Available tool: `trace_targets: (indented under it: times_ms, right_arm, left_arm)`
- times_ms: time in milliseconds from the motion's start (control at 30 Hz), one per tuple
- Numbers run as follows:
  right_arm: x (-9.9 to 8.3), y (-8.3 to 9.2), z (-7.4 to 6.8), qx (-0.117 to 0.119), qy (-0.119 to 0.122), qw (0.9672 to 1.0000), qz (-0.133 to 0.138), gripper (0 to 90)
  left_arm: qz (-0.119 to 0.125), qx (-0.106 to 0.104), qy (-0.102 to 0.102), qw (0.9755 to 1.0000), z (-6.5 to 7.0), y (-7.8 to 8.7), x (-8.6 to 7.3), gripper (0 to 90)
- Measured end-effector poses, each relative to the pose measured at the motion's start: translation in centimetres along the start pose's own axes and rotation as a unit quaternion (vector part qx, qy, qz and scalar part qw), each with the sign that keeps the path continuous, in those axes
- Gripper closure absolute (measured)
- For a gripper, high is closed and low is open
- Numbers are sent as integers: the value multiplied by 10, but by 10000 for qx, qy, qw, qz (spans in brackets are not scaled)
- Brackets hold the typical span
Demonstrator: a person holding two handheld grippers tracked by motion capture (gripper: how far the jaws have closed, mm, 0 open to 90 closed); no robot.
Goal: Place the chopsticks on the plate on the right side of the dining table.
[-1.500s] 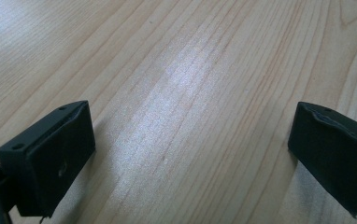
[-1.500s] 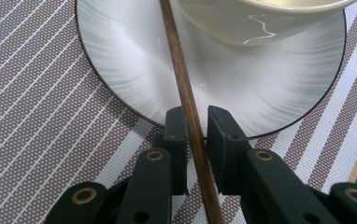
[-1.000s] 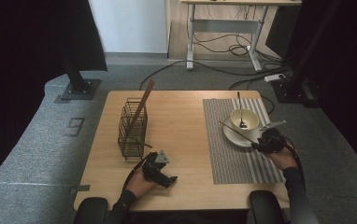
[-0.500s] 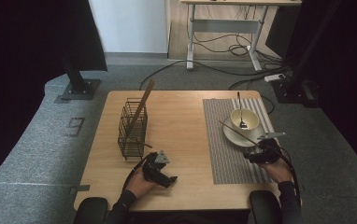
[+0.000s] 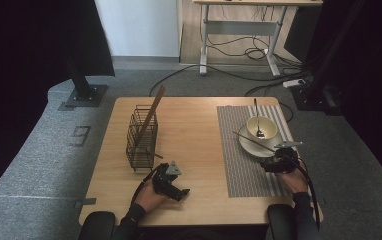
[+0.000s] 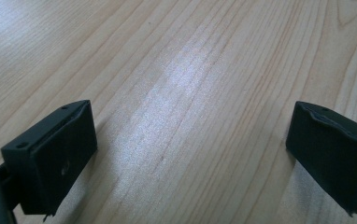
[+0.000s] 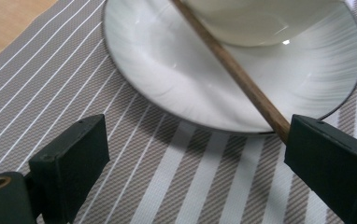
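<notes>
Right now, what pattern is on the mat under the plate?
The mat is grey-brown with white stripes, thin and wide. The right gripper view shows it best.

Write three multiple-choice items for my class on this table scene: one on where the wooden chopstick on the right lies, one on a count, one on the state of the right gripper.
1. Where does the thin brown wooden chopstick lie?
A. Across the white ceramic plate
B. On the bare wooden table
C. On the floor

2. How many chopsticks lean in the black wire basket?
A. None
B. One
C. Three

3. How does the right gripper stand?
A. Shut on the chopstick
B. Shut on the plate's rim
C. Open

Answers:
1 A: in the right gripper view the stick crosses the plate, beside the cream bowl on the grey striped placemat.
2 B: the high view shows one long stick slanting out of the basket.
3 C: its jaws have just been opening and stand wide apart, the stick's end beside one jaw, not clamped.
</notes>
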State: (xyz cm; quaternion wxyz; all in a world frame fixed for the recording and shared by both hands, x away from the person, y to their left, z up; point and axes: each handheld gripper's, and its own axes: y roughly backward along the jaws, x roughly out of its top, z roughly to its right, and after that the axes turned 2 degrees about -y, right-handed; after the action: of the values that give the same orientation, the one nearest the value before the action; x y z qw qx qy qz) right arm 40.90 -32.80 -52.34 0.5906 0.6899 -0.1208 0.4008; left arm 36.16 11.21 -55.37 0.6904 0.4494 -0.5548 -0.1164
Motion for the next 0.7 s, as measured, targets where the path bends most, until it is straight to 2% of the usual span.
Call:
trace_targets:
  times_ms: [267,700]
  right_arm:
    - [6,-7,7,-122,-157,9998,67,14]
    - [14,-16,16,-230,-368,9989,168,21]
  left_arm:
    - [2,0,2,10000,0,0,0,13]
    - [2,0,1,10000,0,0,0,13]
